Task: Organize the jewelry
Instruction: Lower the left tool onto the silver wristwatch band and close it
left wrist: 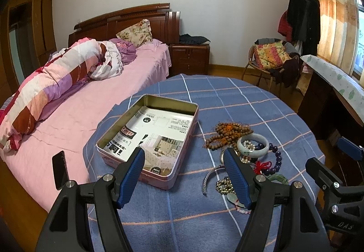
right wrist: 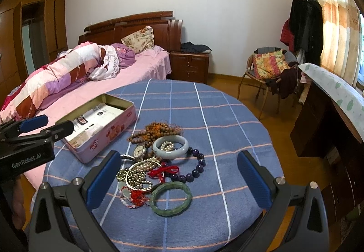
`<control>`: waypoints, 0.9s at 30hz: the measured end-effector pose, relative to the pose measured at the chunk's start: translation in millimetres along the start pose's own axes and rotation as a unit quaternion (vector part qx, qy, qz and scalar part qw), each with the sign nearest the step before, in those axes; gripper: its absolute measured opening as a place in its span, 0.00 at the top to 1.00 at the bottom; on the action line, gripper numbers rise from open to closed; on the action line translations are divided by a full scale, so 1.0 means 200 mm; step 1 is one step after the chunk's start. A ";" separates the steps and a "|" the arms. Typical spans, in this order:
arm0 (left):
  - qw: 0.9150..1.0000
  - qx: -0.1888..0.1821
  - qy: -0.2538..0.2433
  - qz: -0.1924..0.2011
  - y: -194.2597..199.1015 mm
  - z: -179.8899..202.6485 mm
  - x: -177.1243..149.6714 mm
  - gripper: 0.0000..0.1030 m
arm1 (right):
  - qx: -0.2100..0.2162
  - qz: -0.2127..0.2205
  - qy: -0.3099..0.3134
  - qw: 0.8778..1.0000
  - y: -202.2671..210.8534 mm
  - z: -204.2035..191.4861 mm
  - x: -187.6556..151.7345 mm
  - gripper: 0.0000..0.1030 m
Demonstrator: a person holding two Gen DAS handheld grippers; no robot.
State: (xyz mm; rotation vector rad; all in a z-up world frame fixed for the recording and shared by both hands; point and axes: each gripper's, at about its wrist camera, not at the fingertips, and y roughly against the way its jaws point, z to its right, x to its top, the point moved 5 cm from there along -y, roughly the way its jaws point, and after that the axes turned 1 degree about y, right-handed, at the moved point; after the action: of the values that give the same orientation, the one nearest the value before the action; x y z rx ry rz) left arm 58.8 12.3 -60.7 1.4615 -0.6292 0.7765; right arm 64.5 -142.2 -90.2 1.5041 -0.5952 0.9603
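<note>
Nothing is sorted yet: the tin [left wrist: 147,136] holds only paper, the jewelry heap [right wrist: 159,161] lies at its 3 o'clock, and both the left gripper [left wrist: 184,156] and right gripper [right wrist: 179,163] gape empty.

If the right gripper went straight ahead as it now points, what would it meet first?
Probably the dark green jade bangle lying nearest between the open right gripper fingers, at the jewelry pile's near edge; depth is unclear.

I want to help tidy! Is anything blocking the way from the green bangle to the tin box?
Partly. The green bangle lies nearest the camera; the jewelry pile sits between it and the open tin. Lifted over, nothing visible blocks it.
</note>
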 end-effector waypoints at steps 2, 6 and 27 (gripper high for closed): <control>1.000 0.001 -0.001 -0.007 -0.03 0.00 -0.01 0.30 | -0.004 -0.006 -0.001 1.000 -0.02 0.03 0.01 0.00; 1.000 0.000 -0.008 -0.019 -0.09 0.02 -0.04 0.30 | -0.012 -0.020 -0.004 1.000 -0.06 0.08 0.01 0.00; 0.989 -0.051 -0.109 -0.091 -0.53 0.32 -0.16 0.30 | -0.024 -0.066 0.007 0.997 -0.27 0.21 -0.08 0.00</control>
State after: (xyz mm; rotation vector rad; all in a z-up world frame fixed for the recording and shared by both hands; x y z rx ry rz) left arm 128.3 -49.0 -149.2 1.4975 -0.6789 0.4406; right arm 110.2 -176.2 -130.9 1.4732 -0.4983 0.8481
